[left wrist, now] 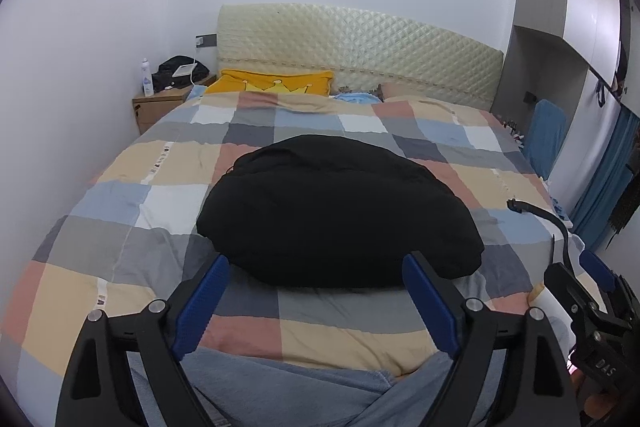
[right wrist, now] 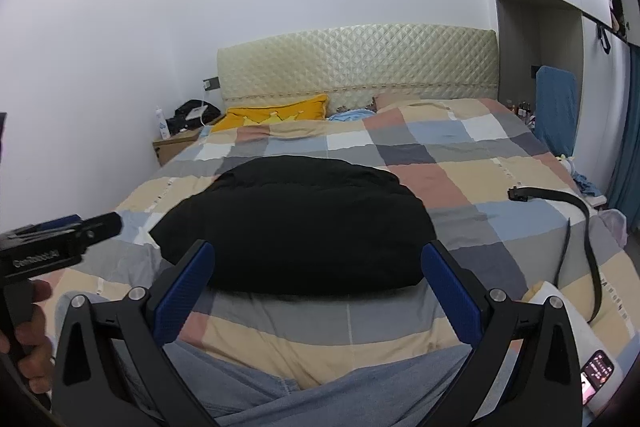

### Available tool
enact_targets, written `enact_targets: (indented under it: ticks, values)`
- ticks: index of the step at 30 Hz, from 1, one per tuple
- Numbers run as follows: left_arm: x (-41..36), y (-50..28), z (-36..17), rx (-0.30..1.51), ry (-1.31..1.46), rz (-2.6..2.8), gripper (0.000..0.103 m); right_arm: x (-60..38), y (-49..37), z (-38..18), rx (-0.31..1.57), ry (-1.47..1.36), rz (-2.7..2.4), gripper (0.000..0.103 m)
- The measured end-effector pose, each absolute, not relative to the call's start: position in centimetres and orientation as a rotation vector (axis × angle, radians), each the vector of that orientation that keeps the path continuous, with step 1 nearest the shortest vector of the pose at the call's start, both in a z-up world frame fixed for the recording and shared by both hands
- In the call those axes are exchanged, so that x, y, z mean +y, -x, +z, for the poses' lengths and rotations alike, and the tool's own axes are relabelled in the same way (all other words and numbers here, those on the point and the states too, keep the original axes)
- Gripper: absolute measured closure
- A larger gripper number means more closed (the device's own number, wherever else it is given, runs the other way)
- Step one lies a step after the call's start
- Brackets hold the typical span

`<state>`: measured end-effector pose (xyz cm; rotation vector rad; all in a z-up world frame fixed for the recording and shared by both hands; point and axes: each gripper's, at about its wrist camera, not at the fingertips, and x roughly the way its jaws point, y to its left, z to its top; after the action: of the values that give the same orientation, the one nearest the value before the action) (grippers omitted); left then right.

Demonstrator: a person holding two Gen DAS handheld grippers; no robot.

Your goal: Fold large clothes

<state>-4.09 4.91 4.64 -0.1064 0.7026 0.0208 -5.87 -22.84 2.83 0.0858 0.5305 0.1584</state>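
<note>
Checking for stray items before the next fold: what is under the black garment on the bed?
The black garment lies directly on the checked quilt. Nothing pokes out at its edges; anything beneath its middle is covered.

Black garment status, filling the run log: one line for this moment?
black garment: folded bundle on checked quilt | left tongs: open, empty | right tongs: open, empty

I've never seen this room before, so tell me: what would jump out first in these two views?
The black garment, folded into a compact bundle, sits mid-bed on the bright checkered quilt. Both grippers hover open just short of it, the left gripper and right gripper. A yellow pillow glows by the headboard, and a black belt trails off the bed's right side.
</note>
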Motion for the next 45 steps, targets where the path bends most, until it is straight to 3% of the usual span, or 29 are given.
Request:
enact_targets:
  ticks: [45]
  values:
    - [4.4,4.0,4.0,0.766,0.071,0.013,0.015,-22.7,5.4,2.5,0.563,-0.088,0.135,0.0]
